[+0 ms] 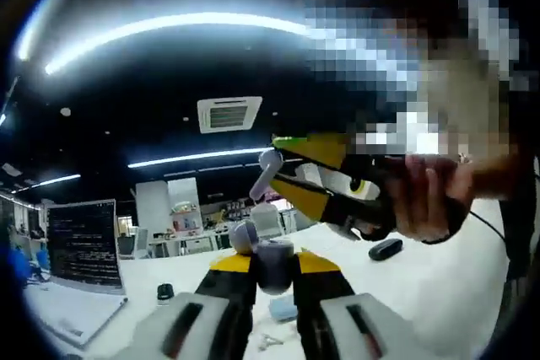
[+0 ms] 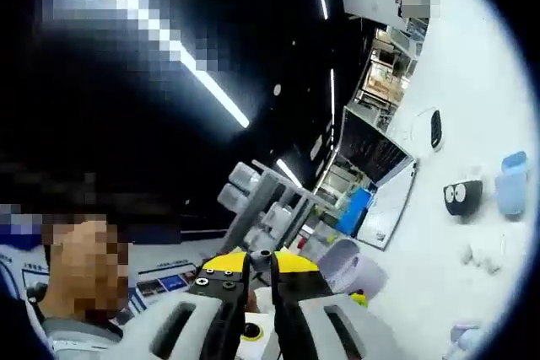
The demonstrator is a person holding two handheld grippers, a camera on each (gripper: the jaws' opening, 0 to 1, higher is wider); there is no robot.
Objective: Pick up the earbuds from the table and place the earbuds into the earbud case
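Observation:
In the left gripper view, my left gripper [image 1: 272, 269] is shut on a pale grey-lilac earbud case [image 1: 268, 257], whose lid [image 1: 244, 235] stands open to the left. Just above the case hangs a white earbud [image 1: 267, 169], stem down, pinched by the yellow fingertips of my right gripper [image 1: 287, 166], which a hand [image 1: 430, 196] holds from the right. In the right gripper view, my right gripper [image 2: 260, 260] is nearly closed on the small earbud tip [image 2: 260, 254]. The open case [image 2: 348, 265] shows just right of the jaws, with the left gripper's grey frame [image 2: 261, 196] above it.
On the white table [image 1: 439, 292] lie an open laptop [image 1: 80, 250], a black mouse [image 1: 386, 249], a small black object [image 1: 165, 292], a blue item [image 1: 283, 309] and a loose white earbud [image 1: 270, 341]. The right gripper view shows a blue case [image 2: 510, 183] and a black round object [image 2: 462, 196].

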